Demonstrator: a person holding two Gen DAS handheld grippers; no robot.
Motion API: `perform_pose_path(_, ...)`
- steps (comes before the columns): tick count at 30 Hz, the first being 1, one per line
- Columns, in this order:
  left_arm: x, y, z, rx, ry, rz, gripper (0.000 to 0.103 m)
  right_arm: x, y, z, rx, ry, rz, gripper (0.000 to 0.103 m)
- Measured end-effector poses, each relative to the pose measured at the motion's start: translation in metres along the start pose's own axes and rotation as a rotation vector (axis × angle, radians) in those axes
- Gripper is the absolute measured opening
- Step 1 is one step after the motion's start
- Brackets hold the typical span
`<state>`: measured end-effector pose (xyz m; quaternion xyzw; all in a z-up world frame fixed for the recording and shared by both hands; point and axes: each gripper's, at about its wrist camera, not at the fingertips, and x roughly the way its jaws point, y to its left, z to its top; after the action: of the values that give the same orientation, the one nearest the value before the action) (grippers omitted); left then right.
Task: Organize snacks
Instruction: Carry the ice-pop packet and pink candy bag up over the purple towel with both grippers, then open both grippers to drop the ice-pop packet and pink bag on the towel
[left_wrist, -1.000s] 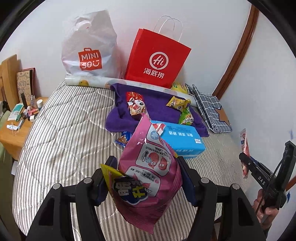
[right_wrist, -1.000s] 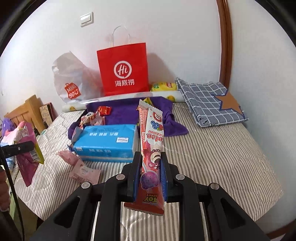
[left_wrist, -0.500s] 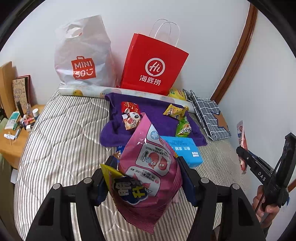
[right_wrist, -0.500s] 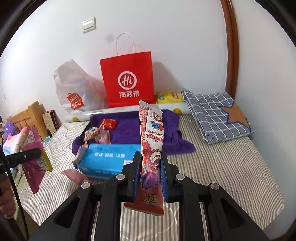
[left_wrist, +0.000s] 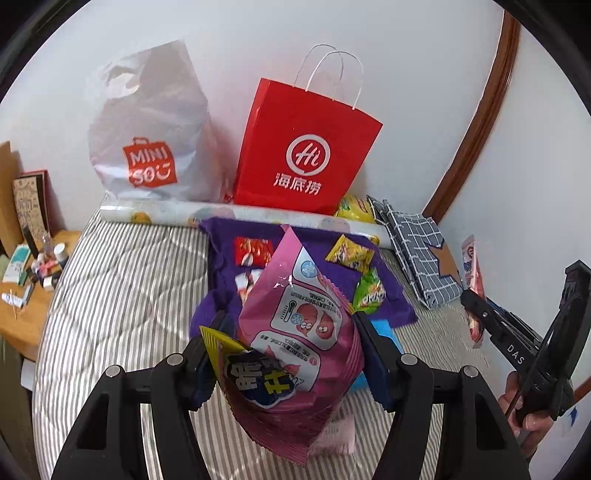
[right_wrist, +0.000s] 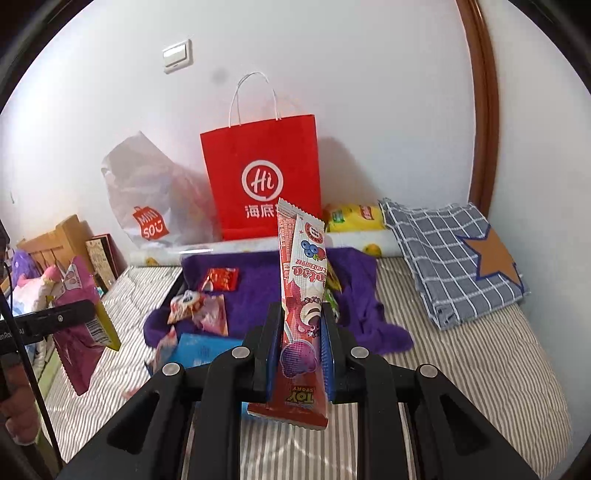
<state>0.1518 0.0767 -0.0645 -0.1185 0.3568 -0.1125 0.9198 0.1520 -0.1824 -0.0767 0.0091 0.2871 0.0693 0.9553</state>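
Observation:
My left gripper (left_wrist: 291, 343) is shut on a pink snack bag (left_wrist: 295, 354) and holds it above the striped bed; the bag also shows in the right wrist view (right_wrist: 79, 317). My right gripper (right_wrist: 299, 332) is shut on a long red Toy Story candy packet (right_wrist: 301, 306), held upright; it shows in the left wrist view (left_wrist: 472, 288) too. A red paper bag (left_wrist: 303, 147) and a white Miniso bag (left_wrist: 151, 140) stand against the wall. Several small snack packets (left_wrist: 349, 253) lie on a purple towel (left_wrist: 221, 258).
A blue tissue pack (right_wrist: 199, 349) lies in front of the towel. A folded checked cloth (right_wrist: 454, 258) lies at the right by the wall. A wooden bedside table (left_wrist: 22, 295) with small items stands left. A yellow packet (right_wrist: 354, 218) sits beside the red bag.
Both grippers have risen and moved forward toward the bags at the wall, each still holding its snack. The bags look larger and the tissue pack has dropped low behind the grippers.

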Motion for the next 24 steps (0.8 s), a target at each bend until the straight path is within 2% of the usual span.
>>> perform_pose_path(9,0.023,-0.009,0.045,0.025,-0.006,-0.018,0.063,0.036,-0.001,0.038,0.007,-0.002,0.019,0.02)
perform_pose_path(14,0.041,-0.01,0.067,0.04,-0.01,-0.004,0.063,0.057,-0.008,0.055,0.032,-0.007,0.026,0.02)
perform_pose_path(20,0.08,-0.002,0.085,0.0,0.029,-0.01,0.063,0.085,-0.014,0.062,0.046,0.011,0.037,0.02)
perform_pose_path(24,0.106,0.001,0.093,-0.01,0.055,-0.01,0.063,0.116,-0.014,0.056,0.063,0.063,0.077,0.02)
